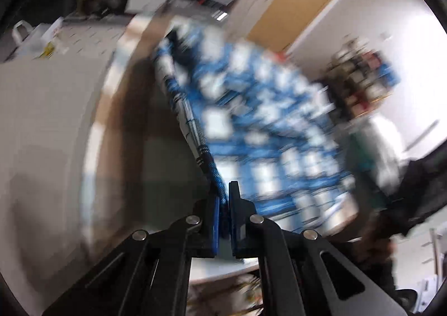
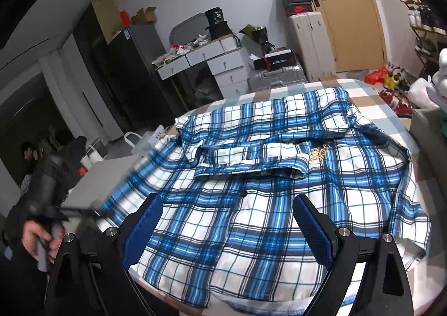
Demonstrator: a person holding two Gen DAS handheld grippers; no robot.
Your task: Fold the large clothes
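a checked tan, white and pale blue bed (image 2: 391,98) carries a blue and white plaid shirt (image 2: 251,204), spread across most of its surface.

boxes (image 2: 427,126) crowding shirt's (image 2: 251,176) right edge

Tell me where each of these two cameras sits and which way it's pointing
Left wrist: sits on the left gripper, looking along its jaws, shut on the blue and white plaid shirt, which is lifted and blurred; no hand is clearly visible.
Right wrist: sits on the right gripper, jaws open, looking down over the shirt spread on the checked tabletop; the person's left hand shows at lower left.
Shared: the same plaid shirt and the tan wooden door.
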